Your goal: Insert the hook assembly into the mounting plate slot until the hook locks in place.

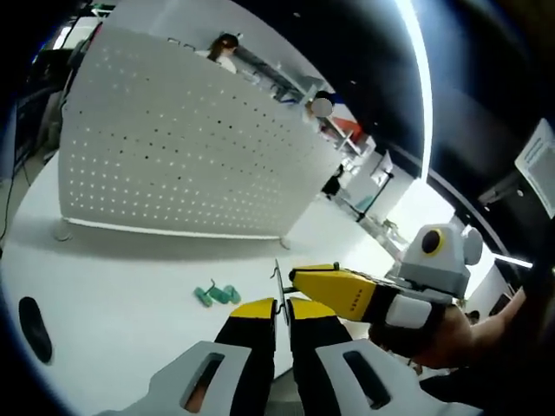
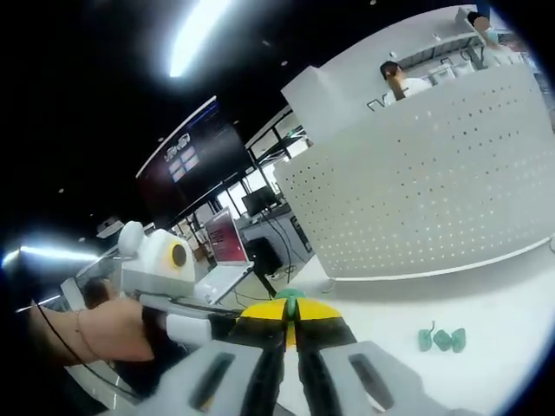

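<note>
In the left gripper view, a few green pieces (image 1: 218, 295) lie on the white desk (image 1: 113, 286) ahead and left of the left gripper (image 1: 283, 310). Its jaws are pinched shut on a thin metal plate (image 1: 278, 282), probably the mounting plate, standing upright between the tips. The right gripper (image 1: 299, 277) comes in from the right, its tip touching that plate. In the right gripper view, the right gripper (image 2: 291, 314) is clamped on a small green part (image 2: 290, 299), likely the hook assembly. Beyond both stands a white pegboard (image 1: 173, 147). Both pieces are held by thin edges; an off-angle push could twist the plate loose or jam the hook short of locking.
</note>
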Motion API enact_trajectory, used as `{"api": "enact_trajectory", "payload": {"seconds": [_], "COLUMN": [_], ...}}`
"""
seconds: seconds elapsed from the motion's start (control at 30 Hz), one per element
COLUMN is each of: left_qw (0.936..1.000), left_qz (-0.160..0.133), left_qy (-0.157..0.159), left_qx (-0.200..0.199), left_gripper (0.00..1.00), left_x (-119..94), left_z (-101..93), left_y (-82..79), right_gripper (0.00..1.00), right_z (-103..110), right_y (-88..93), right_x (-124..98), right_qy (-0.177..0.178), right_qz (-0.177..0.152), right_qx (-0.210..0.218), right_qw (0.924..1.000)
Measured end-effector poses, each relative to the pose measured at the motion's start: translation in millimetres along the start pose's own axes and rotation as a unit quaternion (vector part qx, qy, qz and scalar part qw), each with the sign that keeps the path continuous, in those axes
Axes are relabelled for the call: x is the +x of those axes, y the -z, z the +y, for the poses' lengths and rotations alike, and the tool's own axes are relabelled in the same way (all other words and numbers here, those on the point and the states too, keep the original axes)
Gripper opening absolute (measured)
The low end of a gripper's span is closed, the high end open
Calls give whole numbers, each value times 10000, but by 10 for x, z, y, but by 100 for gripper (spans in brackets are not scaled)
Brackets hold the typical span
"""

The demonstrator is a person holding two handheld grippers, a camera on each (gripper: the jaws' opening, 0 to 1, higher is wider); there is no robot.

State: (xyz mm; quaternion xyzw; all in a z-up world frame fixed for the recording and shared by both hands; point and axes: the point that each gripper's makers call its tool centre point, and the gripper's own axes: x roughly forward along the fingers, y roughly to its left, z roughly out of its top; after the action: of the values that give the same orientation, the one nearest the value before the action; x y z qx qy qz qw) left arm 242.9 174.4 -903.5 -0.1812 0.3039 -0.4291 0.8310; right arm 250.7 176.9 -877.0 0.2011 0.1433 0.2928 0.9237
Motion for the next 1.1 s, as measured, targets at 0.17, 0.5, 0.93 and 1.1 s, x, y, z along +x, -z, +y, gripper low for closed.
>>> {"api": "enact_trajectory", "payload": {"seconds": [0.17, 0.5, 0.93, 1.1], "left_qw": [10000, 9998, 9997, 9997], "left_qz": [7, -7, -121, -231], "left_qy": [50, 106, 79, -101], "left_qx": [-61, -140, -175, 14], "left_gripper": [4, 2, 1, 1], "left_x": [-11, -21, -119, -176], "left_z": [-13, -20, 12, 90], "left_y": [-29, -48, -125, -208], "right_gripper": [0, 0, 5, 11], "right_z": [20, 40, 122, 131], "right_y": [-36, -55, -108, -132], "right_x": [-3, -15, 57, 47], "right_qy": [30, 58, -247, -396], "right_qz": [-45, -113, -65, 116], "right_qx": [-129, -163, 13, 69], "right_qw": [9999, 9998, 9997, 9991]}}
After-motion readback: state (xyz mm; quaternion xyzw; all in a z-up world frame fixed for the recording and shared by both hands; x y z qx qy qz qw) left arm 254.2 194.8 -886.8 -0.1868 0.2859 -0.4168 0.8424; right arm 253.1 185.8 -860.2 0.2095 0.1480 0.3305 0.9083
